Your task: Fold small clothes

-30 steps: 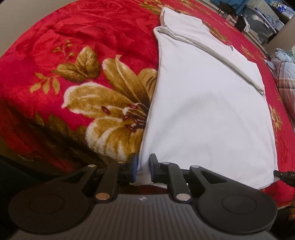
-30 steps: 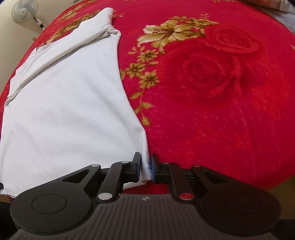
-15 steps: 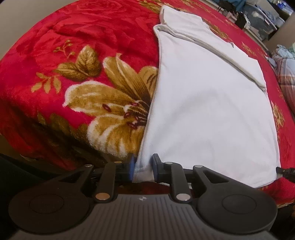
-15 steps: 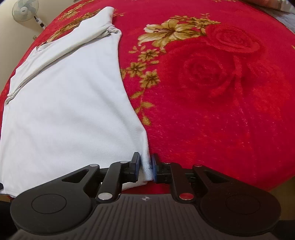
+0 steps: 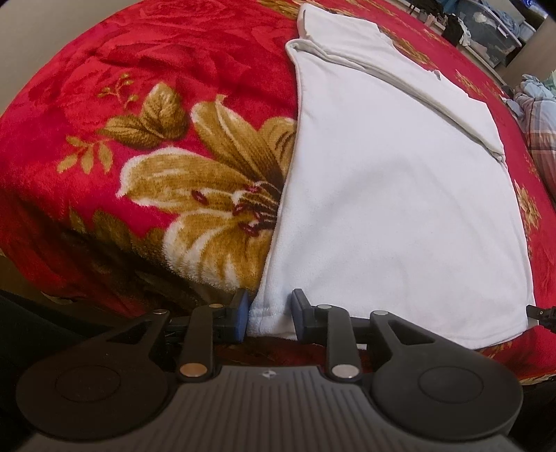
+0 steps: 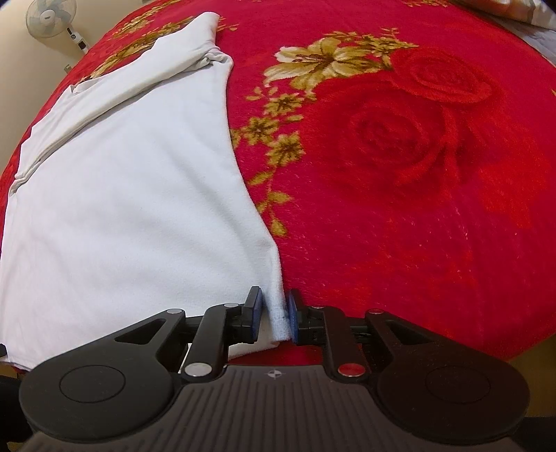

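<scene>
Change from earlier frames: the left gripper (image 5: 269, 314) had widened; its jaws, close against the corner one second before, now stood well apart. The right gripper (image 6: 272, 314) had also opened slightly.
Left gripper state: fingers apart, straddling the near left hem corner of the white cotton T-shirt (image 5: 392, 194) without clamping it.
Right gripper state: fingers a little apart, the near right hem corner (image 6: 278, 313) lying between them; the blue pads (image 6: 291, 318) stood beside the cloth, not pressing it flat.
Garment location: spread flat on the red plush floral blanket (image 5: 166, 90); a folded band (image 5: 399, 69) ran across the far end at 12 to 1 o'clock in the left view.
Edges: the left side edge ran toward 12 o'clock beside a gold lily print (image 5: 215, 194); the right side edge (image 6: 239, 167) curved toward 11 o'clock.
Open room: bare blanket (image 6: 417, 156) extended from 12 to 3 o'clock of the right gripper.
Surroundings: white pedestal fan (image 6: 52, 17) at 10 o'clock; plaid cloth (image 5: 542, 139) at 2 o'clock.
Writing: none legible.
</scene>
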A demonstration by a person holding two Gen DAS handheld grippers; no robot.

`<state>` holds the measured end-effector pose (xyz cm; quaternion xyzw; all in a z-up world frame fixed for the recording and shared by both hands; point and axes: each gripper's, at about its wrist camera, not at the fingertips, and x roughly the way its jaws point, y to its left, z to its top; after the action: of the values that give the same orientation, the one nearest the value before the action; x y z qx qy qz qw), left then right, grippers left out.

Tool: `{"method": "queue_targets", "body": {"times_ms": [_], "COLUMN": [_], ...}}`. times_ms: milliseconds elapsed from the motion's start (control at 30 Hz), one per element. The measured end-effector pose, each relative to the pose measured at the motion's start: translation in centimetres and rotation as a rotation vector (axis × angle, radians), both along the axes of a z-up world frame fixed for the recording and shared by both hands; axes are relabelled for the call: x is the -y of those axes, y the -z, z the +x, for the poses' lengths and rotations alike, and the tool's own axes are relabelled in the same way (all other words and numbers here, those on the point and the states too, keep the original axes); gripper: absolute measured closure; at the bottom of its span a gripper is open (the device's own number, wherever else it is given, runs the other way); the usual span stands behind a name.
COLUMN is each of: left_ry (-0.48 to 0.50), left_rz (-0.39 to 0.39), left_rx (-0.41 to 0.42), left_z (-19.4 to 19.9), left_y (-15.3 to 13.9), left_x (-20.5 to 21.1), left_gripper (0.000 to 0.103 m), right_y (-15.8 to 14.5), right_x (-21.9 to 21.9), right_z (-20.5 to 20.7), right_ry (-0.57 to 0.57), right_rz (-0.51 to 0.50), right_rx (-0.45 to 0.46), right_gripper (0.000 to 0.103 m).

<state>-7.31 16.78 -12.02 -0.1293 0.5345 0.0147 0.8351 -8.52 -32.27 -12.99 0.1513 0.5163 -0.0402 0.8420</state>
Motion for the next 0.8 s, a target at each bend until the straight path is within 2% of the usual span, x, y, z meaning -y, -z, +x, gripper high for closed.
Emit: {"method": "queue_targets", "body": {"times_ms": [133,233,267,333,533,800], "left_ry": [0.009,0.022,0.026,0.03,0.097,0.162], "left_rz": [0.009,0.021,0.018,0.004,-0.059,-0.241], "left_rx": [0.003,0.009,0.015,0.044,0.273,0.497], "left_z": [-0.1,-0.3,-0.4,-0.6,-2.4,-8.1], "left_y": [0.0,-0.2,-0.5,-1.6,-8.8,-18.9], "left_x": [0.3,0.6,0.7,0.7,0.1,-4.2], "left_gripper": [0.075,0.087,0.094,0.095,0.096,0.097], "right_y": [-0.1,-0.3,-0.5,-1.5,-8.7,-17.4], "right_x": [0.0,-0.1,-0.1,0.2,2.1,4.4], "right_z": [-0.1,-0.2,-0.3,-0.6,-2.7,-9.7], "right_ry": [-0.002,-0.001,-0.001,0.006,0.025,-0.02], "right_rz": [-0.002,-0.004,-0.001,0.023,0.203,0.323], "right_rx": [0.002,0.008,0.016,0.054,0.304,0.589], "right_gripper": [0.086,0.094,0.096,0.097,0.098,0.098]}}
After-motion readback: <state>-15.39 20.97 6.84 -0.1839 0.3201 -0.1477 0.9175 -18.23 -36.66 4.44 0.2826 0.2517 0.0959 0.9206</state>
